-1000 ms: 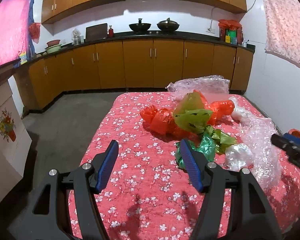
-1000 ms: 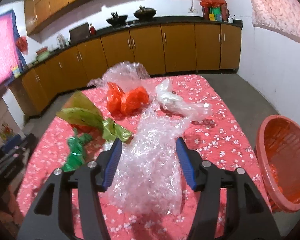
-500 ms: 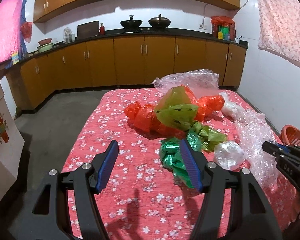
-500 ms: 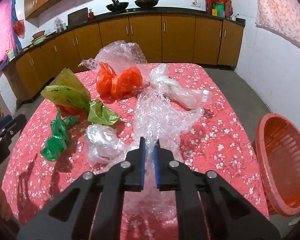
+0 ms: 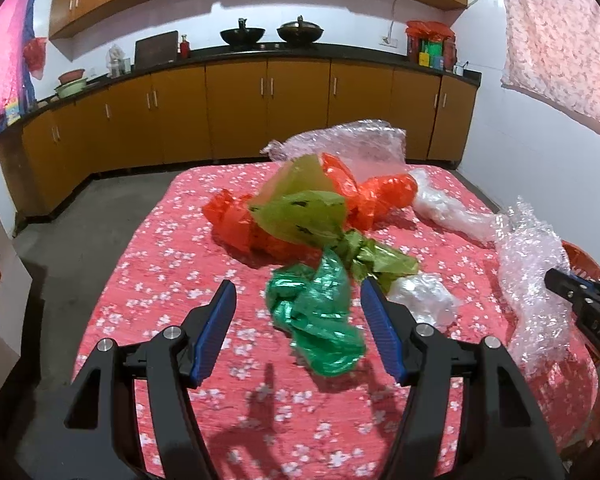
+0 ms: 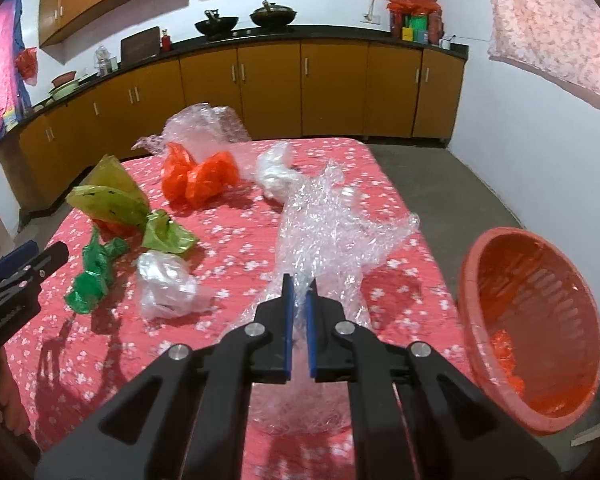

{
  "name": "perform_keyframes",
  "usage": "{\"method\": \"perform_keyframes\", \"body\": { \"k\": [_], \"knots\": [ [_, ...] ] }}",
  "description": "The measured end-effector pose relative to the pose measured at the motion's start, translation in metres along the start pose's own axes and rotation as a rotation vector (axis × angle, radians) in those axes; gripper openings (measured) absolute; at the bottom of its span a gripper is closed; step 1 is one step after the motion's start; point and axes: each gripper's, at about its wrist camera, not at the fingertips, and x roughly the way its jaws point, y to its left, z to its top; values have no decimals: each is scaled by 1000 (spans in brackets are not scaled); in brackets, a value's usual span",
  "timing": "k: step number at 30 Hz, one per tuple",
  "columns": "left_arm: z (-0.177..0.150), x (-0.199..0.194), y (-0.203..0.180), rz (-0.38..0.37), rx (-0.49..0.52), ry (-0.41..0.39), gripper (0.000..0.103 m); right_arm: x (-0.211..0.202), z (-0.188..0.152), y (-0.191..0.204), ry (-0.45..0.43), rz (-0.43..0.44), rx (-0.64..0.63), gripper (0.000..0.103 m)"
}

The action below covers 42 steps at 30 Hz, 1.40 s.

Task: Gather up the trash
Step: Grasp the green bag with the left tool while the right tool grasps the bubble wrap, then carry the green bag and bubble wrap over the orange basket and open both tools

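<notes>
Closed since a second ago, the right gripper (image 6: 298,300) pinches light, crushable bubble wrap (image 6: 332,232) at centre frame, while the left gripper (image 5: 298,320) gapes over a green bag (image 5: 316,316).

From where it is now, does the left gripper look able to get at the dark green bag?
Probably yes: the left gripper has its jaws open with the dark green bag lying straight ahead between them, nothing on top of it.

Bubble wrap (image 6: 332,224): clear, crumpled, lifted off the cloth (pinched at its near end)
Green bag (image 5: 316,312): crumpled, lying flat
Basket (image 6: 532,308): orange, tilted
</notes>
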Motion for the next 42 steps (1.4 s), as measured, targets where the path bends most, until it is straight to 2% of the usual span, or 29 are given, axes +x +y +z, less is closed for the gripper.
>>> {"method": "perform_keyframes", "body": {
  "k": [5, 14, 18, 20, 22, 28, 31, 42],
  "knots": [
    [-2, 10, -11, -11, 7, 23, 69, -5, -4, -18, -3, -18, 27, 7],
    [-8, 44, -19, 44, 15, 114, 68, -8, -7, -28, -4, -16, 45, 7],
    [-7, 54, -14, 51, -6, 146, 59, -7, -8, -29, -1, -15, 52, 7],
    [-6, 59, -13, 47, -8, 169, 52, -7, -8, -30, -2, -12, 56, 7],
    [-7, 62, -11, 44, -15, 183, 40, -7, -8, -29, -3, -10, 56, 7],
    [-9, 56, -8, 14, -7, 171, 23, -10, -8, -26, -7, -1, 55, 7],
    [-10, 49, -7, 0, -7, 164, 20, -12, -7, -25, -9, 6, 55, 7],
    [-5, 10, -11, -54, -1, 99, 19, -27, -5, -19, -32, 25, 51, 7]
  ]
}}
